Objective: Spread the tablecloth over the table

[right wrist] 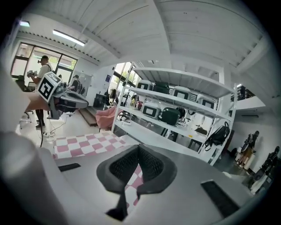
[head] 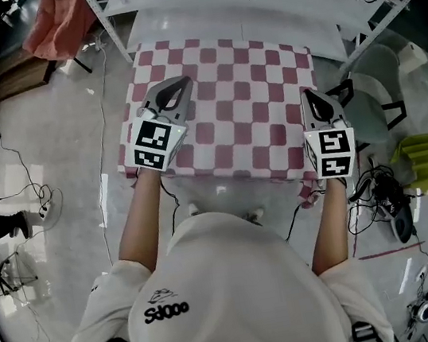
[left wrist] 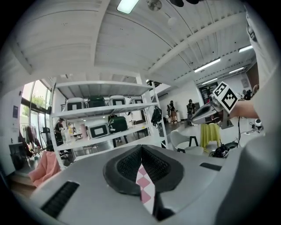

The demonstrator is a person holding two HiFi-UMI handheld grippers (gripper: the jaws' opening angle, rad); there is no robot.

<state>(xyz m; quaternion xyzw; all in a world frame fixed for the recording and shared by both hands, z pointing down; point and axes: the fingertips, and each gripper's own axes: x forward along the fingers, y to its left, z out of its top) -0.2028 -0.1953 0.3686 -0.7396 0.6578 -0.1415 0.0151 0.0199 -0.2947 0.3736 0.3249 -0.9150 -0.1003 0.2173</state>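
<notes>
Your left gripper [head: 172,94] has its fingers [left wrist: 125,166] pinched tight on the left side of the pink-and-white checked tablecloth [head: 229,111]. Your right gripper [head: 314,102] is clamped on the right side the same way. The cloth's stretched between them, and the white worktop [head: 252,7] shows past its far edge.

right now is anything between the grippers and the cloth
Nothing visible. The left gripper and right gripper are each shut on the cloth, one at each side. What lies under the cloth is hidden.
</notes>
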